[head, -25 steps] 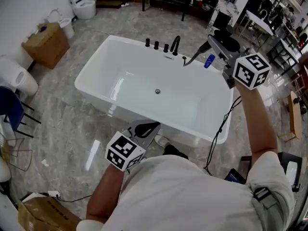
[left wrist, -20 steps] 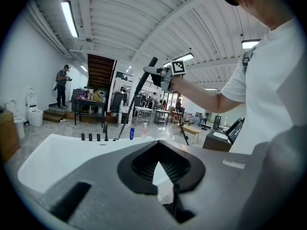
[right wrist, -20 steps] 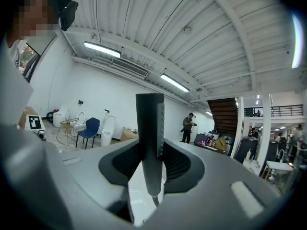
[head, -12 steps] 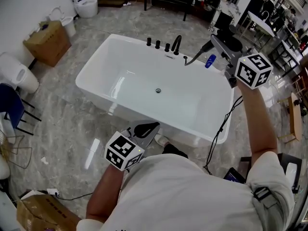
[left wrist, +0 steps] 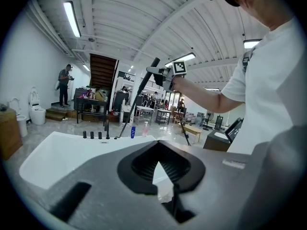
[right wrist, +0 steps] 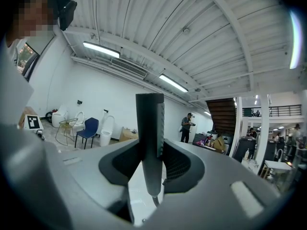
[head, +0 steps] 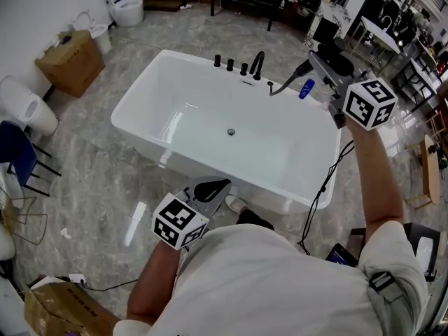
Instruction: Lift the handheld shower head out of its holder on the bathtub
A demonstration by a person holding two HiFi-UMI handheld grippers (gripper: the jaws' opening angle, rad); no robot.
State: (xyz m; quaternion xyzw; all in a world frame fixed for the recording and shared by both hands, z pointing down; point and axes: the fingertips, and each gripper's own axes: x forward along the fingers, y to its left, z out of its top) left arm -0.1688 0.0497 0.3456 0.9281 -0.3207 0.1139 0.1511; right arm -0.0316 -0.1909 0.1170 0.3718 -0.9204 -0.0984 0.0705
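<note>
Right hand-held gripper (head: 323,60) clamped on shower head (right wrist: 149,138) handle, held above the bathtub's (head: 140,96) far right corner; hose (head: 280,87) trails to the rim. Lift straight and watch hose slack. Left hand-held gripper (left wrist: 158,164) closed, empty, your side.

The head view looks steeply down from above the person's shoulders onto the tub (head: 147,140), taking in the left gripper (head: 213,186) and the right gripper (head: 314,57). The left gripper view sits low by the near rim. It faces across the tub (left wrist: 53,152) to the taps (left wrist: 92,134), also in the head view (head: 231,64), with the right gripper (left wrist: 158,73) raised beyond. The right gripper view faces level across the room, the shower head (right wrist: 149,128) close between its fingers. It shares the chair (right wrist: 89,127) with the head view (head: 15,158).
</note>
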